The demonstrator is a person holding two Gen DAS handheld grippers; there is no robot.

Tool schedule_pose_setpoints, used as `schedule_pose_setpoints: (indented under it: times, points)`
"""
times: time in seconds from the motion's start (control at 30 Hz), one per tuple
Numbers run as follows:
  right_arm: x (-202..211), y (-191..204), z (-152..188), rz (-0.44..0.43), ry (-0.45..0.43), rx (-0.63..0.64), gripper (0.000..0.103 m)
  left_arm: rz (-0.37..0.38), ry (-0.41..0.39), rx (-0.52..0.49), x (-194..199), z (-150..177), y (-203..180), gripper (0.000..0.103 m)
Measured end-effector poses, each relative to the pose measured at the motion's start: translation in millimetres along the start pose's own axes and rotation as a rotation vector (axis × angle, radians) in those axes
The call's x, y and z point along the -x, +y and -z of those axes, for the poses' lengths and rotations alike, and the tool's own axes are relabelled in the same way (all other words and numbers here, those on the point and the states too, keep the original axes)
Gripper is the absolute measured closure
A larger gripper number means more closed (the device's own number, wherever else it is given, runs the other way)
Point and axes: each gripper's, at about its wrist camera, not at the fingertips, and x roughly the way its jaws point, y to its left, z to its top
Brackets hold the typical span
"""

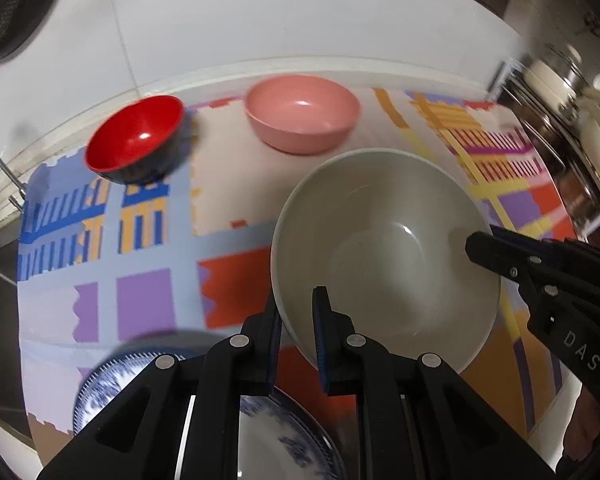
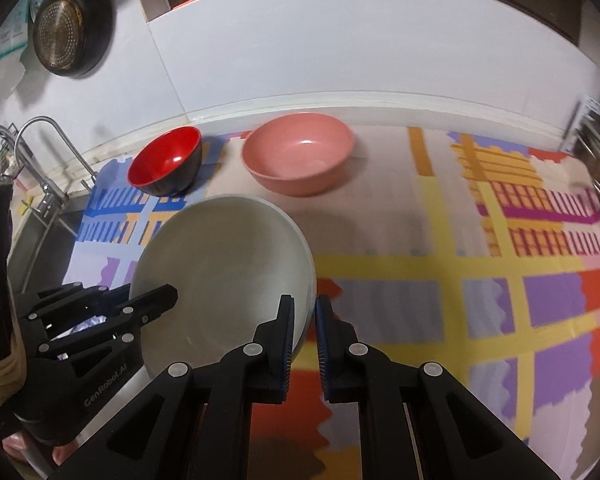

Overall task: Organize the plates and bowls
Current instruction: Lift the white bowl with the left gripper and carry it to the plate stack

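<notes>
Both grippers clamp the same white bowl (image 1: 384,256), one on each side of its rim. Left gripper (image 1: 298,332): jaws clenched on the near-left rim, one finger inside the bowl, one outside. Right gripper (image 2: 305,340): jaws clenched on the right rim, same inside/outside split. Each gripper shows in the other's view at the opposite edge of the white bowl.

White bowl sits over the patterned mat (image 1: 148,292) covering the table; from these views I can't tell whether its base touches the mat. It tilts slightly, opening up.

Relative to the white bowl:
- pink bowl (image 1: 302,118) beyond it, toward the wall, upright on the mat, well apart
- red bowl (image 1: 138,142), black outside, beyond and to the left, near the pink bowl but not touching it
- blue-and-white plate (image 1: 276,440) just beside it on the near-left, mostly hidden under the left gripper
- faucet (image 2: 50,160) and sink far left, off the mat
- dark pan (image 2: 68,24) hangs on the wall, upper left
- wire rack (image 1: 548,120) with crockery far right, blurred

Frames have motion blur.
</notes>
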Motion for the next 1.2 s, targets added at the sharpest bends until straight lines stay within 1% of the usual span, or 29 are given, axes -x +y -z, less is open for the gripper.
schedule_pose_setpoints:
  times: [0.3,0.6,0.87,1.2]
  points:
    - [20,-25,33,0.037,0.012,-0.053,0.091,0.033,0.035,-0.061,-1,24,-35,0.086]
    - [26,-47,61,0.079,0.044,-0.110,0.091,0.072,0.076,-0.095,-8,39,-60,0.086]
    - [28,-60,75,0.101,0.072,-0.142,0.091,0.087,0.113,-0.125,-16,46,-76,0.086]
    - [24,-65,82,0.108,0.093,-0.164,0.091,0.094,0.132,-0.121,-23,49,-81,0.086]
